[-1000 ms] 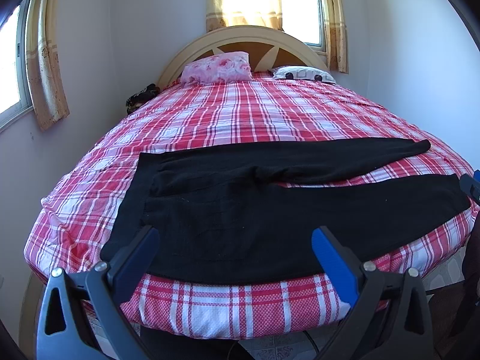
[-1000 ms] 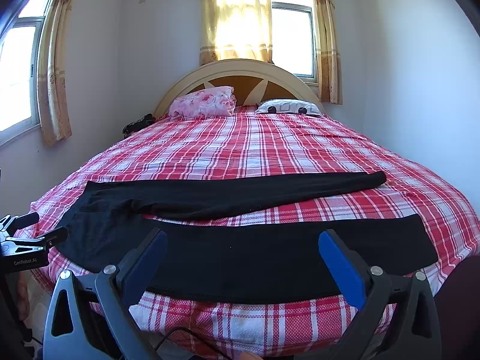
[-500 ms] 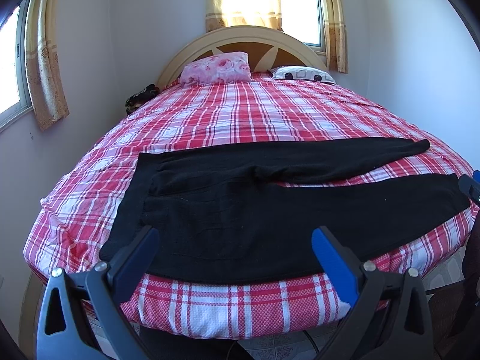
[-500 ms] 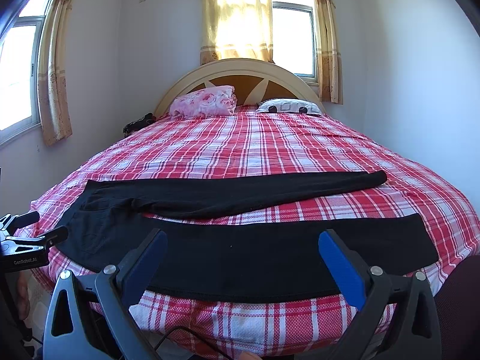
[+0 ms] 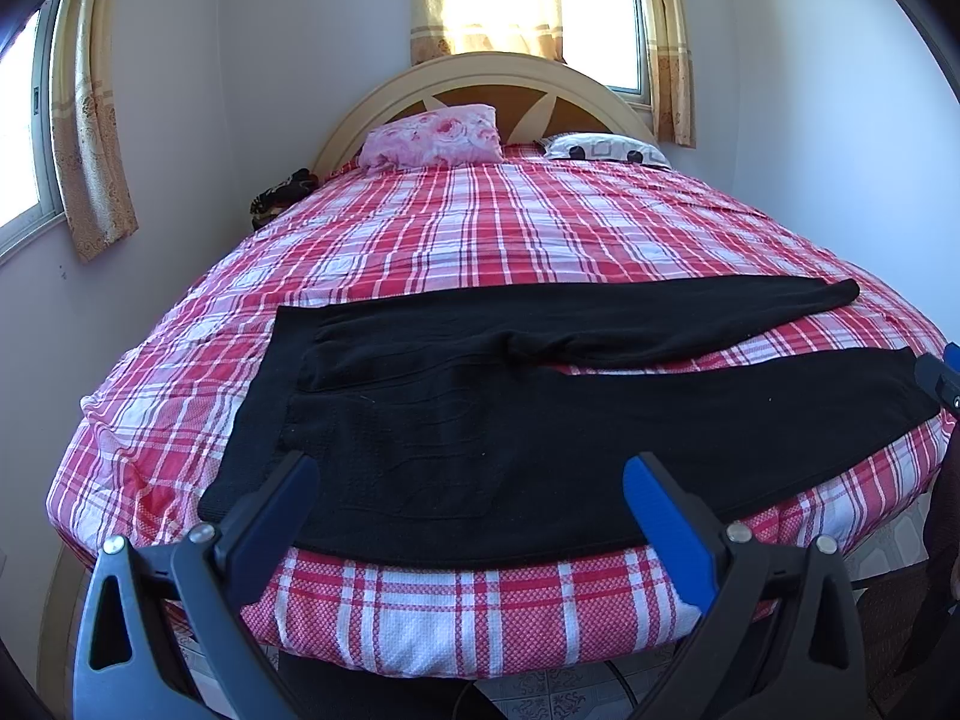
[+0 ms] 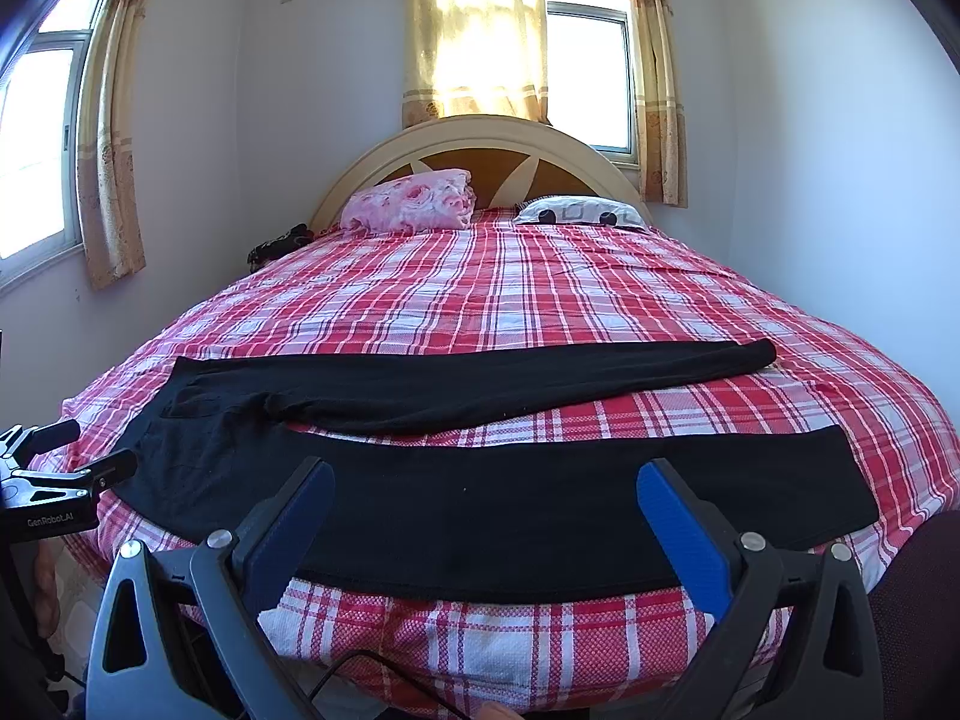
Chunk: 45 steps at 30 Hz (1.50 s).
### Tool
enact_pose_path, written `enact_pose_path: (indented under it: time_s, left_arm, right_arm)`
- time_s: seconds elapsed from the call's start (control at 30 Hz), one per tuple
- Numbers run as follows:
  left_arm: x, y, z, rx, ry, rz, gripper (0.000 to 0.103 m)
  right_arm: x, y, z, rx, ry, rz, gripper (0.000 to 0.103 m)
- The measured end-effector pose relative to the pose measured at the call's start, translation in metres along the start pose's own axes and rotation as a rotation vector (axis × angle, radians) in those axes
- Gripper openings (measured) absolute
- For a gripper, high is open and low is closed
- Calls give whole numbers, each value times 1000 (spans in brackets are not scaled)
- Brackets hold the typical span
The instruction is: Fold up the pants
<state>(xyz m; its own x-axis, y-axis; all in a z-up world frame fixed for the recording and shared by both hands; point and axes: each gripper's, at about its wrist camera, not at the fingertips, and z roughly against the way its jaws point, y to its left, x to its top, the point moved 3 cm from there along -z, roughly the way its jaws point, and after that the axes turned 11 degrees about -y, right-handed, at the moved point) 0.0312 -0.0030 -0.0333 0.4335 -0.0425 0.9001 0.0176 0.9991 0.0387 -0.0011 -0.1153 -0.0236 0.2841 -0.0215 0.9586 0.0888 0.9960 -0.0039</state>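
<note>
Black pants (image 5: 540, 408) lie flat across the near end of the bed, waistband to the left and both legs stretched to the right with a strip of sheet between them. They also show in the right wrist view (image 6: 480, 492). My left gripper (image 5: 471, 480) is open and empty, hovering at the bed's front edge over the waist and seat part. My right gripper (image 6: 486, 486) is open and empty, hovering at the front edge over the near leg. The left gripper's tips show at the left edge of the right wrist view (image 6: 66, 456).
The bed has a red and white plaid sheet (image 5: 510, 240). A pink floral pillow (image 5: 435, 135) and a white patterned pillow (image 5: 606, 150) lie by the headboard (image 6: 480, 144). A dark bundle (image 5: 282, 192) sits at the bed's far left. Walls flank both sides.
</note>
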Motion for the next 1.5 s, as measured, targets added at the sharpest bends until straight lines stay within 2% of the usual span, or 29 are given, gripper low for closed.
enact_pose_path:
  time_s: [1.23,1.37,1.5]
  left_arm:
    - [-7,1,-9,-1,24,-2,103]
    - [-4,12,-21,16,25,-16,103]
    - [4,41,-50,31,58,0,103]
  right_arm:
    - [-9,-2,-10,8,34,-8,102]
    - [-11,-6,-18,23,35,-4,102]
    - [-7,-27,-37,3,50,-3,102]
